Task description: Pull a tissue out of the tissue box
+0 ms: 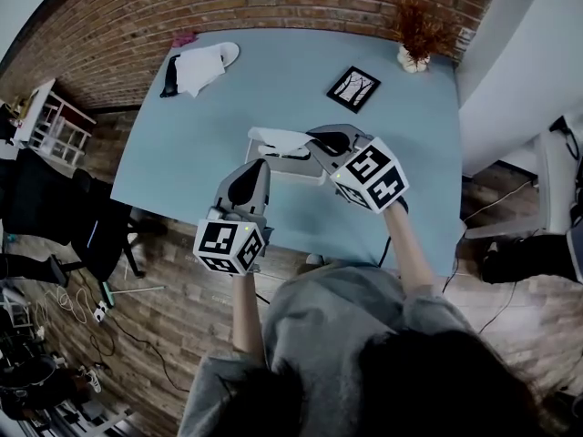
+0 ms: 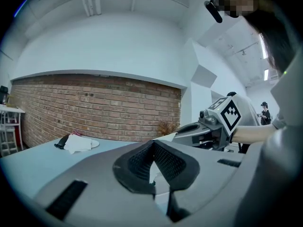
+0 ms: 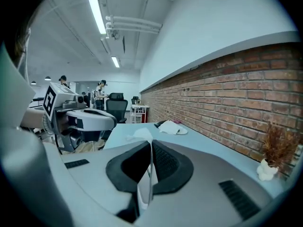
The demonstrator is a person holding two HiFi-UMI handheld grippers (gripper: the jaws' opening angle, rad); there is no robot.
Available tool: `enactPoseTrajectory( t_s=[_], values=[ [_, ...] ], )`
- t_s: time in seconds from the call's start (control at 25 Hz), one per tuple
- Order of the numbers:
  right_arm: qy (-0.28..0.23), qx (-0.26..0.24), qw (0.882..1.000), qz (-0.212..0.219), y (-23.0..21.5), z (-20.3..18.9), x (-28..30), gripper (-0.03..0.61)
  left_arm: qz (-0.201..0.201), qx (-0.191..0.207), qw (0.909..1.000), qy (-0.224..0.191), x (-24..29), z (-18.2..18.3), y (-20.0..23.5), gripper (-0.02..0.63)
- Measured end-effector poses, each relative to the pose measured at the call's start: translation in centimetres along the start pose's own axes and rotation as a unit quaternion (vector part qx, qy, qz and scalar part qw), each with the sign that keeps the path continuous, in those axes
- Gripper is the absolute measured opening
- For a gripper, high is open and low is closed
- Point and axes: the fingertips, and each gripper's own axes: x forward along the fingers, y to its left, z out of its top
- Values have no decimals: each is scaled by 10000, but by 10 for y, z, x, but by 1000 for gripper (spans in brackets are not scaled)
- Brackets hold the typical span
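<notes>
A white tissue box (image 1: 293, 164) lies near the front of the blue table (image 1: 182, 153). Out of its top comes a white tissue (image 1: 278, 138), drawn sideways. My right gripper (image 1: 316, 140) is shut on that tissue; in the right gripper view the thin sheet (image 3: 143, 188) stands pinched between the pads of the right gripper (image 3: 150, 144). My left gripper (image 1: 261, 165) has its tips at the box's near left end, and its jaws meet at the tip. In the left gripper view something white shows in the slit behind the left gripper (image 2: 152, 145); I cannot tell if it is pinched.
At the back left a white cloth on a plate (image 1: 202, 66) lies beside a black object (image 1: 170, 78). A framed picture (image 1: 353, 88) lies flat behind the box. A vase of dried plants (image 1: 415, 36) stands at the back right. A brick wall (image 1: 273, 3) borders the far edge.
</notes>
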Motion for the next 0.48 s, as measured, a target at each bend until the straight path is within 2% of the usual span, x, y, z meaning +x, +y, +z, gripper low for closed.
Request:
enactPoseTrajectory(
  t_s=[0.16,0.48],
  values=[
    [-156,22,9999,34,8,-5,-8,1,89,177,9998,-59,-3,-1,-6,3],
    [-502,175,9985,-91,16,-12,-27,1,89,186,9996,-199,-10,-2,-21,3]
  ],
)
